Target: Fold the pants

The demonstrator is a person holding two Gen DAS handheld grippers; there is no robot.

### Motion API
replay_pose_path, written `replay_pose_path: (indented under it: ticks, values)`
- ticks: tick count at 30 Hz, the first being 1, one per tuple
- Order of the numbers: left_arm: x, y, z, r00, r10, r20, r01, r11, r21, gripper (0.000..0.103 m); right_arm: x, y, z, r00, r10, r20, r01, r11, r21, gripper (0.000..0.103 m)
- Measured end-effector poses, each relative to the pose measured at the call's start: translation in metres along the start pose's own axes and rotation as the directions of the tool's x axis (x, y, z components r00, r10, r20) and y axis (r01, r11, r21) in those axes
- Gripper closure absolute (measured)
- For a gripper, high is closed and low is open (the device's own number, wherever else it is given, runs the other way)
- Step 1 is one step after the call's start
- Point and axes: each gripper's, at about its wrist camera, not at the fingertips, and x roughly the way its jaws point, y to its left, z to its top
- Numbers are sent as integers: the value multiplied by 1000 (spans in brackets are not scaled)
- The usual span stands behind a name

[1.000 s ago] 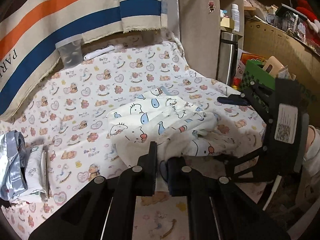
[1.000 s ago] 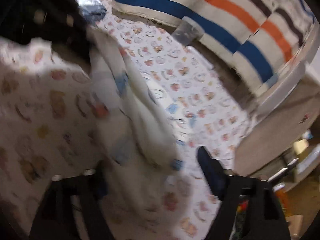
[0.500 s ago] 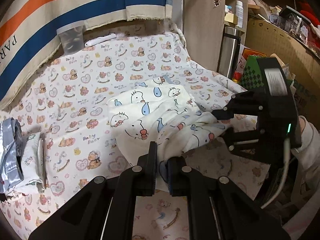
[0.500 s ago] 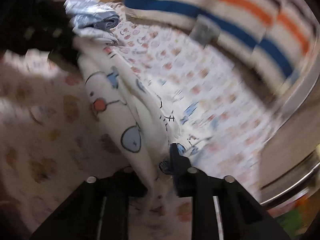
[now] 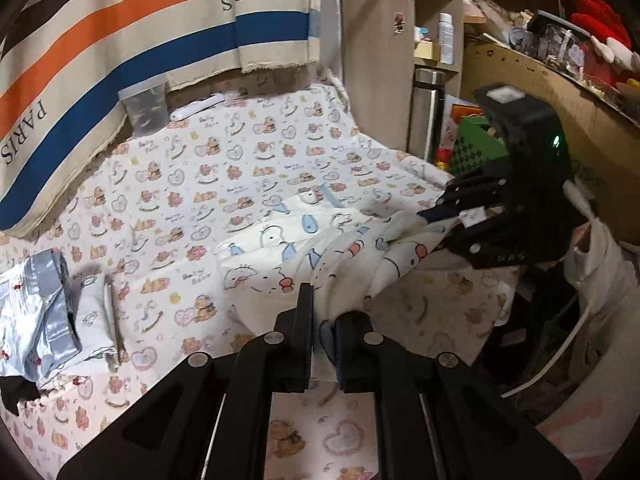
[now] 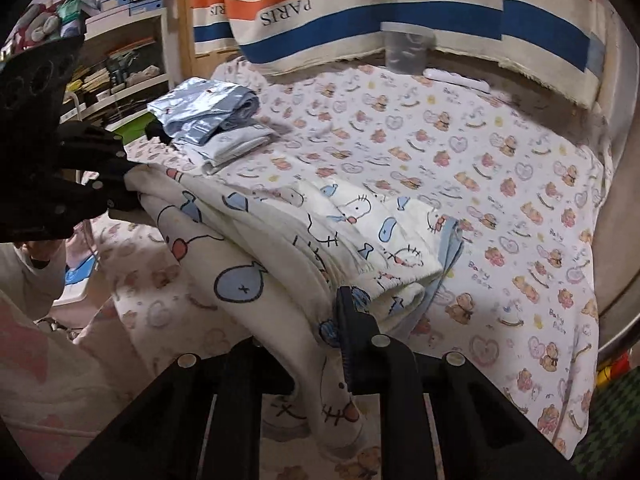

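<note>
Two tongs are in my hands, and both are pinching the same pants [image 5: 304,248]. The pants are white and soft, with blue fish and little cat faces on them. They lie in a bunch on the bed sheet [image 5: 208,168], which has small bears and hearts all over it.

My left tongs [image 5: 322,332] are squeezed almost shut on one edge of the pants. The cloth comes up right between the two tips, close to my camera. From there the pants stretch off to the right, to my right tongs [image 5: 436,216]. Those tips are nipped on the other end of the cloth, and the pants hang a bit between the two.

From my right side, the right tongs [image 6: 316,336] have the thick white cloth stuffed between them. They are pulled in narrow and holding the pants. The cloth spills down over one tip, so I can only see the other tip well. The pants run away up to the left, where my left tongs [image 6: 120,188] grip the far corner. The waist part of the pants rests folded on the bed sheet, just past my right tongs.

Farther back on the bed is a pile of folded clothes [image 6: 208,120], shiny and light blue on top, well apart from the pants. A striped cloth [image 5: 120,48] with orange and blue bands hangs behind the bed.
</note>
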Motion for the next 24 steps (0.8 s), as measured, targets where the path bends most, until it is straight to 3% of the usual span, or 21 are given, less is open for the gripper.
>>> replay_pose_path:
  ticks: [4,8,13,20,21,22,23,24]
  values:
    - [20,16,7,998,60,-25,-61,998,-20,95,17,-8,24,999,5,-47,-6,1000,-20,86]
    - [49,46,34,993,118,-21,-119,992,-37,94,38,-34,52,997,33,-71,-34,999,-21,86]
    - [104,83,61,988,123,-89,-130,989,-71,94,65,-71,79,992,74,-100,-74,997,9,86]
    - [155,106,61,980,86,-178,-108,987,-117,91,108,-107,74,984,99,-149,-80,988,129,85]
    - [159,108,60,978,90,-187,-114,986,-122,89,112,-111,73,985,88,-147,-67,987,146,82]
    - [162,110,60,976,97,-195,-122,985,-124,88,113,-113,73,987,67,-149,-45,988,148,71]
    - [167,112,59,972,113,-206,-142,982,-127,81,115,-113,73,988,5,-153,16,991,135,52]
    - [169,114,58,968,131,-216,-161,978,-129,69,112,-112,75,987,-76,-142,92,990,111,42]
